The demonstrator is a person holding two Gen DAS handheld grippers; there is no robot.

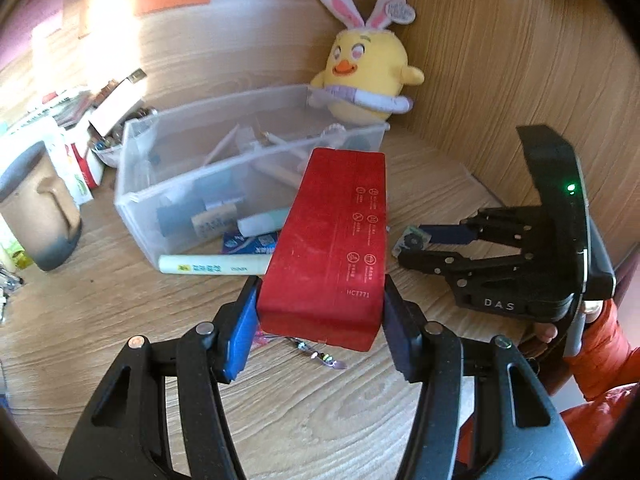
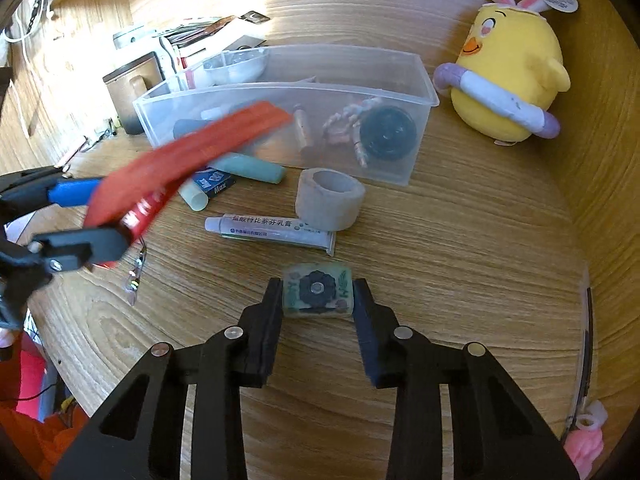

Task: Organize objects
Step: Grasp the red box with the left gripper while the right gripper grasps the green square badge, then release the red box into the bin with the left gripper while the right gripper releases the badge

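My left fingers (image 1: 248, 320) are clamping a smooth red rectangular box (image 1: 332, 240), lifting it clear of the wood-grain table (image 1: 100, 320) in front of the clear plastic bin (image 1: 132, 196). My right fingers (image 2: 272, 304) are pressing both sides of a small glossy square tile with a dark flower (image 2: 317, 295), resting on the table near a white ointment tube (image 2: 272, 232) and a grey tape roll (image 2: 330, 200)
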